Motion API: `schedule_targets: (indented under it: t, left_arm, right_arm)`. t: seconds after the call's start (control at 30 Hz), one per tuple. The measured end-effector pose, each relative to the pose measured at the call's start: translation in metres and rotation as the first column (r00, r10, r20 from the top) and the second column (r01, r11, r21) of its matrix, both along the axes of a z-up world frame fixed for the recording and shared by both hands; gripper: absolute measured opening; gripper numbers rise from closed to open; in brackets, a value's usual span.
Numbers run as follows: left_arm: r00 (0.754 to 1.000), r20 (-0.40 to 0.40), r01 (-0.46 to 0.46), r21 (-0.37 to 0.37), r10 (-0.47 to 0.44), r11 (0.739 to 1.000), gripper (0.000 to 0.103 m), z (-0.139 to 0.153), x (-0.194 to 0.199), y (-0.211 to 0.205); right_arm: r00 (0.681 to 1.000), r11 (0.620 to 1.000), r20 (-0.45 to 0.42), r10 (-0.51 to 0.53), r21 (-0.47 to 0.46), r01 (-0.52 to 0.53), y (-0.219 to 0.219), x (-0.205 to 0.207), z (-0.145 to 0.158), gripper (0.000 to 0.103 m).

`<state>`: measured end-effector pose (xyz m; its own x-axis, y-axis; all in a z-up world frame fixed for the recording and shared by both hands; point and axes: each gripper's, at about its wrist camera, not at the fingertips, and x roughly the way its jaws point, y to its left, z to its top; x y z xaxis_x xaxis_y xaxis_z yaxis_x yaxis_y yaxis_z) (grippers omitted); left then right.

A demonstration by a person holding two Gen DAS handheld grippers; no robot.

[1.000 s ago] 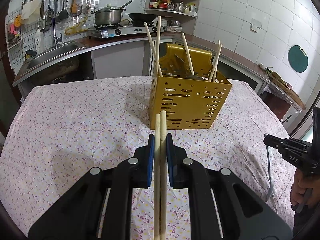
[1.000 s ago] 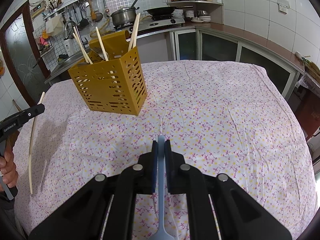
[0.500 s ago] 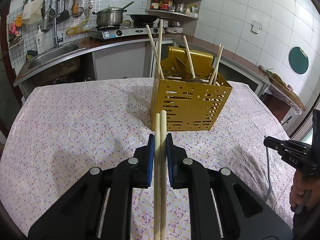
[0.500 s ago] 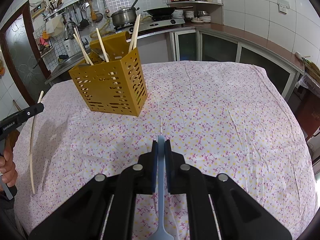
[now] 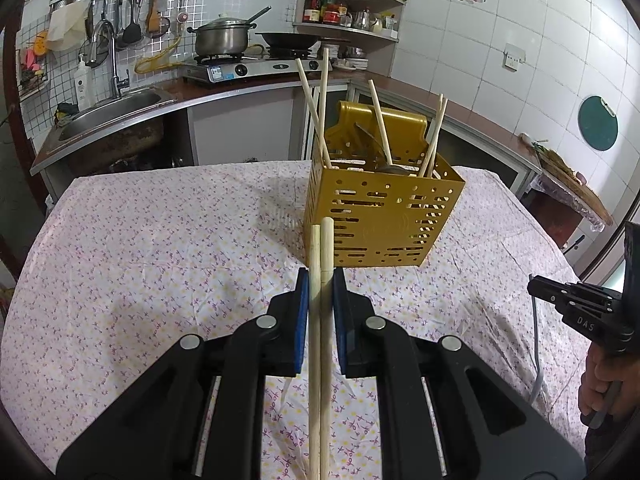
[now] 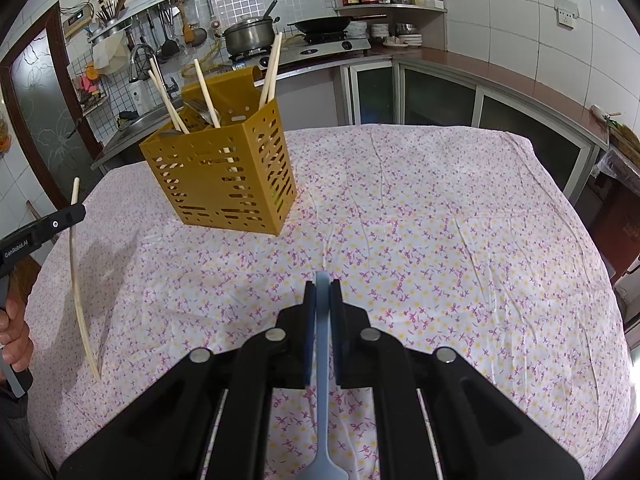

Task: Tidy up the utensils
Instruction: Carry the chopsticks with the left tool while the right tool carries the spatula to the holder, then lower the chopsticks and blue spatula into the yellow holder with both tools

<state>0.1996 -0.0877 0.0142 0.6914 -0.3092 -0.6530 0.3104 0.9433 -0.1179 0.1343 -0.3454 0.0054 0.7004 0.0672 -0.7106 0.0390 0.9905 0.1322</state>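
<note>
Table (image 5: 140, 280) with floral cloth fills both wrist views. Caddy (image 5: 380, 224), yellow, perforated, upright on cloth, at 12 o'clock from left gripper, at 10 o'clock from right gripper; loose chopsticks and metal utensils stand inside. Left gripper (image 5: 321, 280) jaws closed on chopsticks (image 5: 321, 340), a pair side by side, tips pointing toward 12 o'clock at caddy, above the cloth. Right gripper (image 6: 322, 292) jaws closed on spoon (image 6: 323, 380), light blue, handle end pinched, wider end toward 6 o'clock. Right hand (image 5: 604, 384) at 3 o'clock edge of left view.
</note>
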Motion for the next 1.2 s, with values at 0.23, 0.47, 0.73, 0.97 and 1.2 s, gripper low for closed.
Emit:
schedule_targets:
  t: [0.23,0.47,0.73,0.97,1.2]
  left_arm:
    - [1.0,0.03,-0.009,0.005,0.009,1.0,0.01,0.008,-0.004,0.001]
    - [0.998,0.058,-0.009,0.0,0.009,1.0,0.01,0.018,-0.009,0.001]
    - [0.993,0.115,-0.002,-0.007,0.002,1.0,0.01,0.042,-0.015,0.0]
    - [0.987,0.163,0.004,-0.012,-0.002,1.0,0.01,0.064,-0.02,-0.001]
    - [0.979,0.204,0.006,-0.014,-0.003,1.0,0.01,0.091,-0.011,-0.005]
  right_arm:
    - [0.999,1.0,0.037,0.0,-0.01,0.0,0.002,-0.005,0.012,0.007]
    - [0.996,1.0,0.084,-0.003,-0.017,0.004,0.002,-0.011,0.027,0.007]
    - [0.981,1.0,0.196,0.002,-0.021,0.002,0.007,-0.025,0.059,0.007]
    - [0.953,0.998,0.299,0.045,-0.064,-0.027,0.023,-0.033,0.098,0.007]
    - [0.927,0.995,0.368,0.077,-0.09,-0.047,0.037,-0.025,0.133,0.007]
